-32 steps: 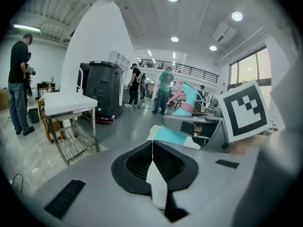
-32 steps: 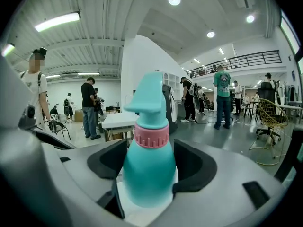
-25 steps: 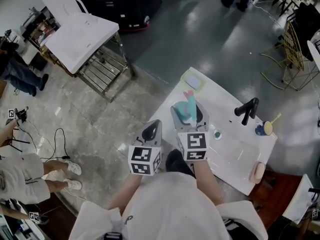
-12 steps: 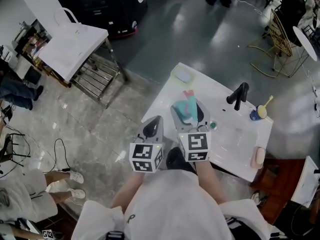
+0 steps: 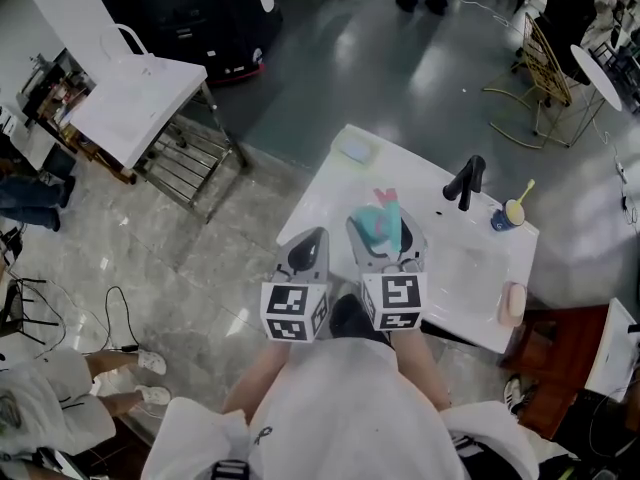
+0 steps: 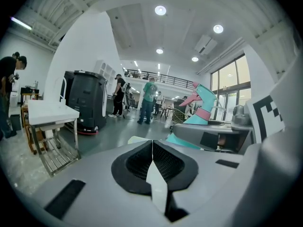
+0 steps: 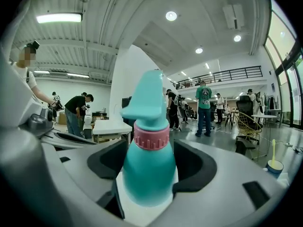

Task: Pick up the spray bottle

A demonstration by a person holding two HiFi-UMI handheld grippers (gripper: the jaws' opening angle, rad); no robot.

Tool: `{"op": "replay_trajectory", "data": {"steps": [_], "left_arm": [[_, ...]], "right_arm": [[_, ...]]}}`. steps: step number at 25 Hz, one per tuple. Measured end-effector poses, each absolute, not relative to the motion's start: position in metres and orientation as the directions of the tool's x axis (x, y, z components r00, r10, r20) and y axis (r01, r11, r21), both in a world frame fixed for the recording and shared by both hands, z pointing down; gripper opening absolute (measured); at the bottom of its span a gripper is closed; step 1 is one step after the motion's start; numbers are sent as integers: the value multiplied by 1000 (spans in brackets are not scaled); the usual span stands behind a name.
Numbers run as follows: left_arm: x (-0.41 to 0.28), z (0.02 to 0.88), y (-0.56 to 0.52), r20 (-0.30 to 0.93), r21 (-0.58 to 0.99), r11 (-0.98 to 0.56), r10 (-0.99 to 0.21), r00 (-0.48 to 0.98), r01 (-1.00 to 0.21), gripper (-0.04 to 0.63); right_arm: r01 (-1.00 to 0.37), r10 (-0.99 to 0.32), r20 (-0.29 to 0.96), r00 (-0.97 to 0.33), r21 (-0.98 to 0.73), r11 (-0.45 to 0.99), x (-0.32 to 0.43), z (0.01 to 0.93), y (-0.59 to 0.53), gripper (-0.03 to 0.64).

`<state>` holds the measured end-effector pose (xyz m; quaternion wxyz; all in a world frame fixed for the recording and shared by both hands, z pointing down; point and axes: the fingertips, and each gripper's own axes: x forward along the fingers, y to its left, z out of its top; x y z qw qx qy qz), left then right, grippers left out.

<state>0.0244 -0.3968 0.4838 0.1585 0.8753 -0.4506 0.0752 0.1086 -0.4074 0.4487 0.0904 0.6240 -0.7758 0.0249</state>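
Pinching the bottle (image 7: 149,167) above the counter (image 5: 470,273), the right tongs (image 5: 383,240) seem done with the pickup; left tongs (image 6: 152,161) pressed together.

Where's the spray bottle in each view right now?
Head view: spray bottle centre, held in the right gripper.
Left gripper view: spray bottle right of centre.
Right gripper view: spray bottle centre, between the jaws.
Shared landmark: white table, left of it in all three.
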Motion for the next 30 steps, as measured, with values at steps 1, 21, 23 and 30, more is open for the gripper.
{"op": "replay_trajectory", "data": {"steps": [1, 21, 23, 30], "left_arm": [[24, 483, -397, 272, 209, -545, -765, 584, -812, 26], [18, 476, -399, 256, 201, -548, -771, 583, -812, 26], [17, 476, -400, 257, 199, -547, -771, 582, -813, 26], [20, 474, -397, 255, 191, -555, -769, 587, -810, 26]], "right_arm": [[-974, -965, 169, -202, 73, 216, 109, 448, -406, 330], [-972, -963, 170, -209, 74, 224, 102, 447, -400, 330], [-971, -963, 172, -210, 75, 225, 101, 447, -400, 330], [-970, -962, 174, -211, 83, 228, 102, 449, -398, 330]]}}
